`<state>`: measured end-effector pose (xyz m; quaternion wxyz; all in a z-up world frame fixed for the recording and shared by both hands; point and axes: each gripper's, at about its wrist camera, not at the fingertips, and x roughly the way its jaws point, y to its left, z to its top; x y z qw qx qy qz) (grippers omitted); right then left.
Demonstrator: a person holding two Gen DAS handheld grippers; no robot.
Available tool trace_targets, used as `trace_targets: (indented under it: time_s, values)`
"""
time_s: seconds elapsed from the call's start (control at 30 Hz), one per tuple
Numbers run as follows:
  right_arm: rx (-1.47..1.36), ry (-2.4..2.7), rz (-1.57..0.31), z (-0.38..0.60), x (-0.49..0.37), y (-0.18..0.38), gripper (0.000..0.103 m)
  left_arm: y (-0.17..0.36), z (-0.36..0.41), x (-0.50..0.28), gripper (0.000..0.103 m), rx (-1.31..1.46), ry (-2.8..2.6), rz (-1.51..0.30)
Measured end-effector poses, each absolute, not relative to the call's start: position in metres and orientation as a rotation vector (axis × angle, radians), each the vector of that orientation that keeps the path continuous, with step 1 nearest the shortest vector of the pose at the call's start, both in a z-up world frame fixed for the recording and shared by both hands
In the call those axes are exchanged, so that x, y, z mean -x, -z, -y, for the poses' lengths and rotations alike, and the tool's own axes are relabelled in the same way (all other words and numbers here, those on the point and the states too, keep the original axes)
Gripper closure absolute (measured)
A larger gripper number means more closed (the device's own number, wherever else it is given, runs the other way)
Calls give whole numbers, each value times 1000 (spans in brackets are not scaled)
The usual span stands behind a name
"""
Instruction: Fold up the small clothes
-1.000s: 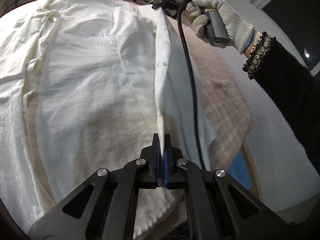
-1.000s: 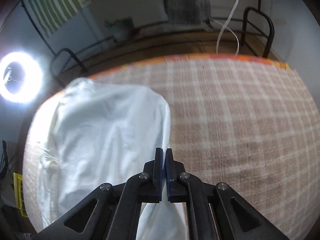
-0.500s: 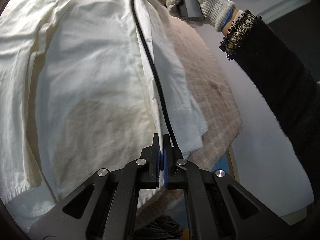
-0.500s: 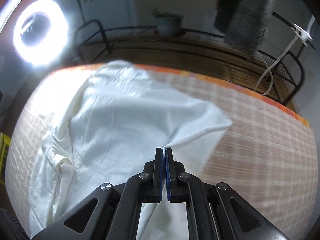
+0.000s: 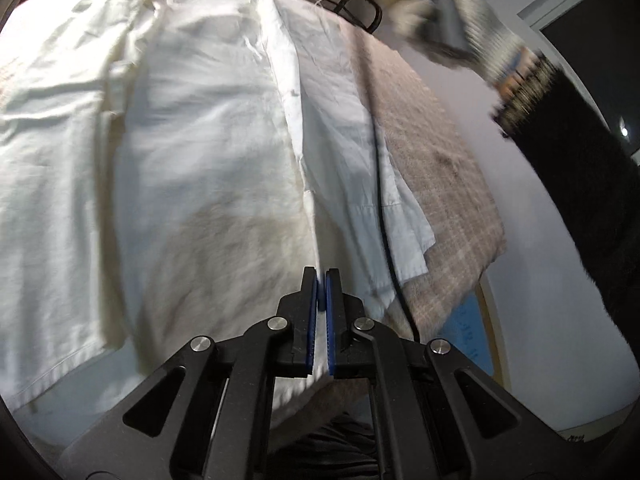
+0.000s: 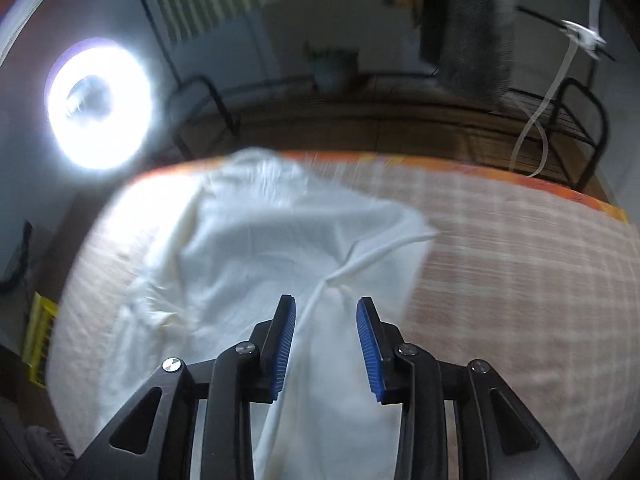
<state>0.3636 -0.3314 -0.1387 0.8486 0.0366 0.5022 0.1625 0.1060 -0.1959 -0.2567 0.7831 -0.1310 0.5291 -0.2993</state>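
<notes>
A white garment (image 5: 192, 152) lies spread over a plaid-covered table (image 5: 448, 168). My left gripper (image 5: 321, 280) is shut on the near end of a folded edge of the garment that runs away up the view. In the right wrist view the same white garment (image 6: 272, 264) lies on the plaid cloth (image 6: 520, 280). My right gripper (image 6: 326, 312) has its jaws opening; a ridge of fabric lies below the gap and the blue pads do not press on it. The right gripper (image 5: 448, 36), blurred, shows in a gloved hand at the left wrist view's top right.
A black cable (image 5: 384, 216) trails across the garment's right side. A dark sleeve (image 5: 584, 184) reaches in from the right. A bright ring light (image 6: 100, 104), a black metal frame (image 6: 208, 116) and a hanging grey cloth (image 6: 468, 28) stand beyond the table's far edge.
My right gripper's jaws have parted and let go of the white fabric, which has dropped flat. The right hand has lifted away. My left gripper keeps its grip.
</notes>
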Motion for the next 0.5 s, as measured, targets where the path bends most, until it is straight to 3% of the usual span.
trace_targets:
  time_s: [0.2,0.4,0.5]
  values:
    - [-182,-328,-922,399,-269,69,67,229,180,-94,103,244,615,-1048]
    - [-311,-273,-842,453,-163,52,66,210,216,-94,103,152,680,-994]
    - [-391,-226,-829,484,-111,53,66,213,250,-96,91,69,717,-985]
